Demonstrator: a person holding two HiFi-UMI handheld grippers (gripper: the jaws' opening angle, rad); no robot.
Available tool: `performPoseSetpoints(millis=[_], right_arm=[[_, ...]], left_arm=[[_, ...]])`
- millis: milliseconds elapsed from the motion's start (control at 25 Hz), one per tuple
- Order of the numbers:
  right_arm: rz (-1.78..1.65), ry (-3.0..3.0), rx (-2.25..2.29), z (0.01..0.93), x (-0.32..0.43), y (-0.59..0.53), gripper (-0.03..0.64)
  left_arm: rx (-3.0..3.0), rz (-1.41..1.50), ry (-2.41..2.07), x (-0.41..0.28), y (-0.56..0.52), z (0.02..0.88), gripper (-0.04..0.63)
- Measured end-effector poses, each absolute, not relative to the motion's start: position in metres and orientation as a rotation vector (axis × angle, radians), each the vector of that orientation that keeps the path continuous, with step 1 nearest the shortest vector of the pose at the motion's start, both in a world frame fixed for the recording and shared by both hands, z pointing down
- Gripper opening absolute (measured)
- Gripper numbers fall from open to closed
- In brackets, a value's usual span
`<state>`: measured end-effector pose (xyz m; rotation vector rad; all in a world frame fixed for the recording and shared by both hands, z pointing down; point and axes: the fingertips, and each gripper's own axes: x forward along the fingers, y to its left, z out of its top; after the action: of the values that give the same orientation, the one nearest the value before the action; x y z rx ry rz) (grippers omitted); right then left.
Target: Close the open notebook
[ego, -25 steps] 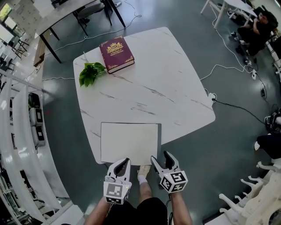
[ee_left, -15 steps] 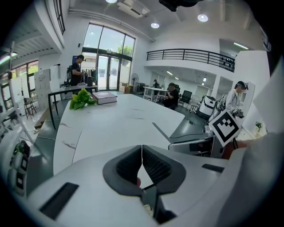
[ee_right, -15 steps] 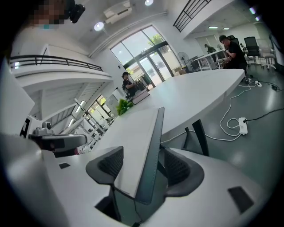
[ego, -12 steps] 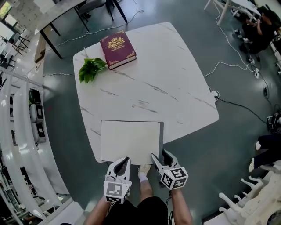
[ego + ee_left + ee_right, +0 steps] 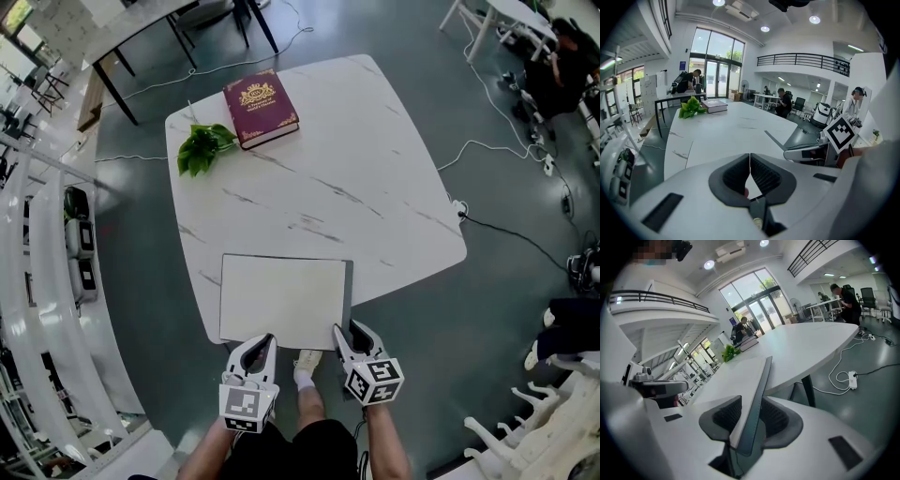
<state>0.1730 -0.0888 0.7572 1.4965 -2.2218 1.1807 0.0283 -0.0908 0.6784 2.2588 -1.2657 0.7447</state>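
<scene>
The notebook point(image 5: 281, 302) is seen lying open at the near edge of the desk point(image 5: 356, 178). Its right cover edge is enclosed by the closing jaws of the right gripper point(image 5: 349, 331), apparently not yet clamped. The left gripper point(image 5: 265, 340) is shut and empty. The folding-over is judged undone.

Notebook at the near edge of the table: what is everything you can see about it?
The notebook lies open on the white marbled table, at the edge nearest the person. It shows a blank white page that looks like paper, with a dark grey cover edging its right side. No writing is visible. Its near right corner stands between the jaws of the right gripper, which are closing around it. Nothing else rests on it.
</scene>
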Motion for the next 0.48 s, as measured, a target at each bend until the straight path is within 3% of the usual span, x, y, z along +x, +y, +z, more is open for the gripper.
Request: performPoseSetpoints(millis=[480], right_arm=[[1.085,-2.294,1.502,0.706,0.162,-0.086,0.097]], left_arm=[[2.301,0.678,-1.381,0.012,-0.085,0.625,0.025]])
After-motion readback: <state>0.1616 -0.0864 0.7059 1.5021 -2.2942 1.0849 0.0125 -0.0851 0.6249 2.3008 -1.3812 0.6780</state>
